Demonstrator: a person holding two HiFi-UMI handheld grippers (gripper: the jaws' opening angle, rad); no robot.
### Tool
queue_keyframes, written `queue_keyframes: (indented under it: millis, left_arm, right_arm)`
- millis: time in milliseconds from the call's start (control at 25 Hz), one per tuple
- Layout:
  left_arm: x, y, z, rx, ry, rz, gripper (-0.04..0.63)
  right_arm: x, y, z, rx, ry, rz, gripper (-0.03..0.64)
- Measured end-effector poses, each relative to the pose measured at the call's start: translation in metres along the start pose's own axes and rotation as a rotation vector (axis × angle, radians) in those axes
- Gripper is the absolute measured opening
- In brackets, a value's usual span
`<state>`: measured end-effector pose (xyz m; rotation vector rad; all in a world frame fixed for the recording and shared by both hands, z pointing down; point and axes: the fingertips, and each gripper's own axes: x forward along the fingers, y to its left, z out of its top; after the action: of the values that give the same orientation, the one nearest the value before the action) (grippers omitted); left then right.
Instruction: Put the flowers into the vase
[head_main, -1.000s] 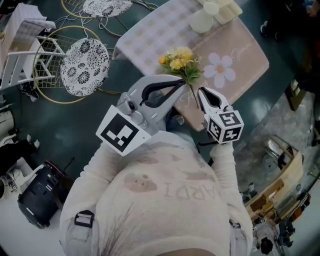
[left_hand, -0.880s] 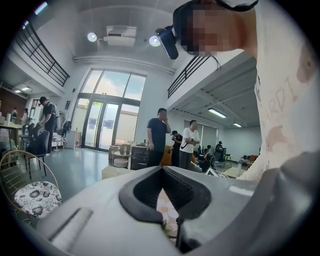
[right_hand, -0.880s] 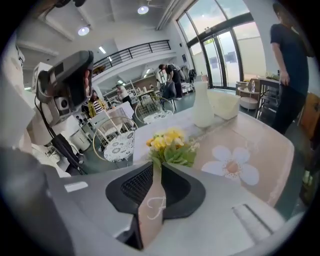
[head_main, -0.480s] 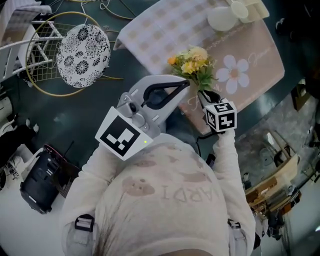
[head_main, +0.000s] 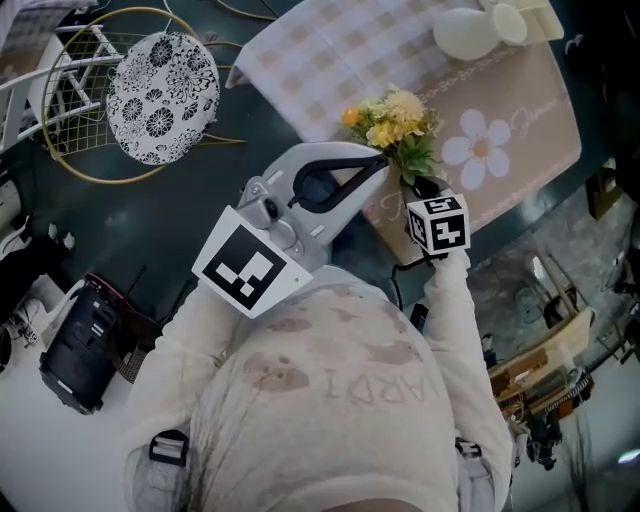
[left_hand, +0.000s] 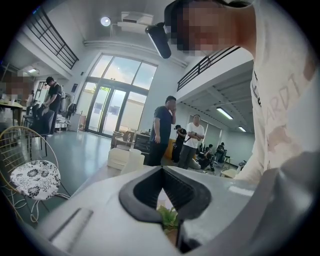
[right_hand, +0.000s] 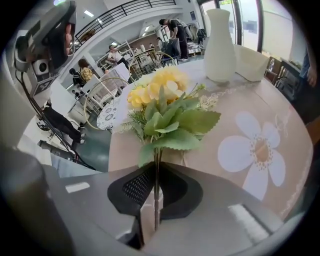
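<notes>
In the head view, the jaws of the right gripper (right_hand: 156, 172), which had just been closing onto the stem of the flowers (head_main: 392, 118), sat hidden beneath its marker cube (head_main: 438, 224), and the stem's lower end with them. The cream box (head_main: 540, 12) beside the vase (head_main: 470, 32) ran off the top edge. In the left gripper view, the left gripper (left_hand: 161, 169) blocked all but a scrap of the leaves. The people (left_hand: 192, 137) at the back were too small for us to tell much, and the clutter (head_main: 545, 385) at the head view's right edge was too dim to name.
</notes>
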<state>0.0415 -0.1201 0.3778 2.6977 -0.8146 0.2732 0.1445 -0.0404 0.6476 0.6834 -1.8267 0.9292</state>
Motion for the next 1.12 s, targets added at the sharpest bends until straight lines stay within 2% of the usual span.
queue_keyframes:
  millis: [160,320,560,720,800,920,1120]
  left_arm:
    - [-0.001,-0.003,0.003,0.015,-0.006,-0.004,0.002]
    - [-0.001,-0.012,0.014,0.036,-0.024,-0.017,0.002]
    - [0.000,-0.025,0.032,0.092,-0.048,-0.033,0.001]
    - [0.001,-0.018,0.051,0.125,-0.091,-0.022,0.002]
    - [-0.001,-0.017,0.061,0.134,-0.099,-0.018,0.001]
    - [-0.001,-0.015,0.067,0.139,-0.103,-0.017,0.001]
    - [0.008,-0.010,0.066,0.153,-0.085,-0.051,0.001]
  right_arm:
    - [-0.013,0.006,0.017,-0.031,-0.093,-0.001,0.044]
    - [-0.042,0.019,0.054,-0.081,-0.258,0.004,0.044]
    - [-0.114,0.037,0.140,-0.100,-0.626,0.046,0.045]
    - [-0.178,0.046,0.202,-0.173,-0.901,0.076,0.046]
    - [-0.212,0.050,0.221,-0.205,-1.006,0.073,0.046]
    - [-0.247,0.051,0.233,-0.230,-1.111,0.051,0.046]
    - [-0.265,0.028,0.248,-0.230,-1.204,-0.036,0.046]
